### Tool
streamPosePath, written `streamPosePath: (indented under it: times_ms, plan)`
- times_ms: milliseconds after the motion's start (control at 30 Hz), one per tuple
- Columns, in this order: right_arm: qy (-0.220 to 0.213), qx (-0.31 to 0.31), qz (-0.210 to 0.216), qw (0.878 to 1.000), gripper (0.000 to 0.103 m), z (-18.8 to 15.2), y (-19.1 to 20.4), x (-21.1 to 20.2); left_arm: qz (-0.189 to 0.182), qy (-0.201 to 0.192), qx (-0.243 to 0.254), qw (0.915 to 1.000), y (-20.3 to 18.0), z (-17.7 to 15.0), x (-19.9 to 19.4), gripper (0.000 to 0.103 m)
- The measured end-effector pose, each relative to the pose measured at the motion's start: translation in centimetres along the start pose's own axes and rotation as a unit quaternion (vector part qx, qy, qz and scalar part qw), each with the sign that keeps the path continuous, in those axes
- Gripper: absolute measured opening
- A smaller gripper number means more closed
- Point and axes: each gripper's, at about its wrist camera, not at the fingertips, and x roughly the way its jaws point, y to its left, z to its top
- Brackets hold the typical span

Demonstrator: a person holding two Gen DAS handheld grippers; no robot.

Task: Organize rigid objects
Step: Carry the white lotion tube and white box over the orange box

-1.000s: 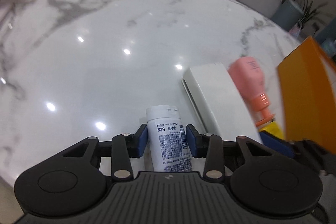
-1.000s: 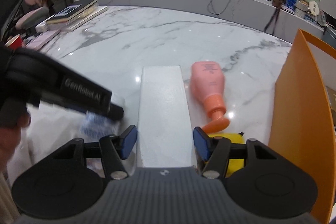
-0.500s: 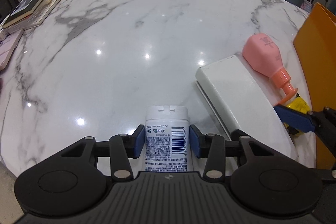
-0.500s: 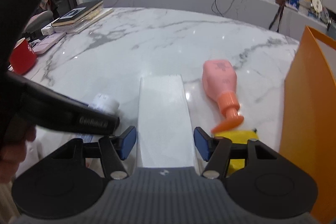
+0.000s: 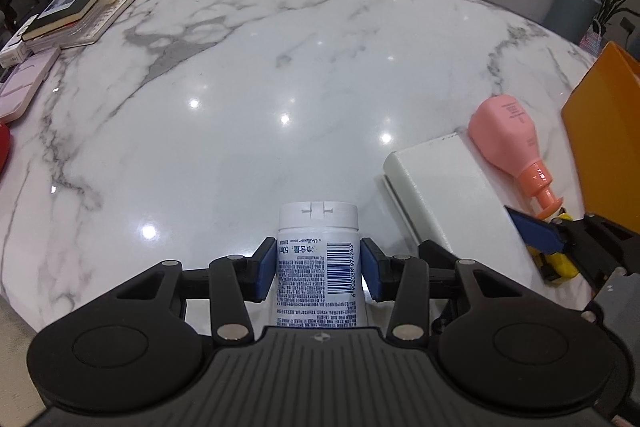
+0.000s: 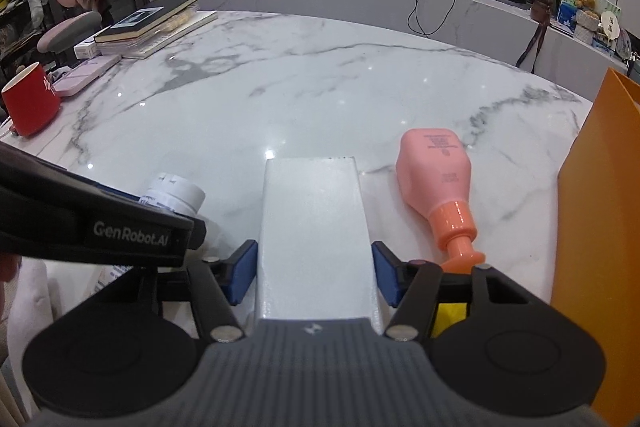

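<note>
My left gripper is shut on a white bottle with a printed label and barcode, cap pointing away, above the marble table. It also shows in the right wrist view. My right gripper is shut on a long white box, which shows in the left wrist view. A pink pump bottle lies on its side right of the box, orange nozzle toward me. A yellow object lies under the right finger.
An orange bag stands at the right edge. Stacked books, a pink case and a red mug sit at the far left of the marble table. A grey ledge with clutter lies beyond.
Both grippers have lifted and tilted up with their loads, so more of the table and room shows. The bottle and box stay gripped. The pink bottle has not moved.
</note>
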Motion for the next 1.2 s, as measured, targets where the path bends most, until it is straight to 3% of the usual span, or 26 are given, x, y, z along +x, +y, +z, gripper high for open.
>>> streamPosePath:
  times_ms: [333,600,733,1000,1200]
  plan:
    - [-0.047,-0.021,-0.001,0.999,0.06,0.0,1.1,-4.5,-0.045,-0.042,-0.015,0.998,0.1,0.3,-3.6,0.05]
    - [-0.072,-0.01,0.008,0.997,0.06,1.0,0.4,-10.9,-0.101,-0.069,-0.032,0.992,0.3,0.0,-8.4,0.05]
    - [-0.077,-0.03,0.006,0.997,0.06,1.9,-1.2,-15.0,-0.136,-0.081,-0.016,0.9873,-1.1,0.4,-11.1,0.05]
    - [-0.04,-0.09,-0.009,0.995,0.06,2.7,-8.6,-22.1,-0.206,-0.085,0.057,0.9733,-7.5,2.0,-14.7,0.05]
    - [0.041,-0.156,-0.031,0.986,0.06,1.7,-14.0,-23.7,-0.248,-0.08,0.129,0.9568,-13.9,3.4,-14.9,0.05]
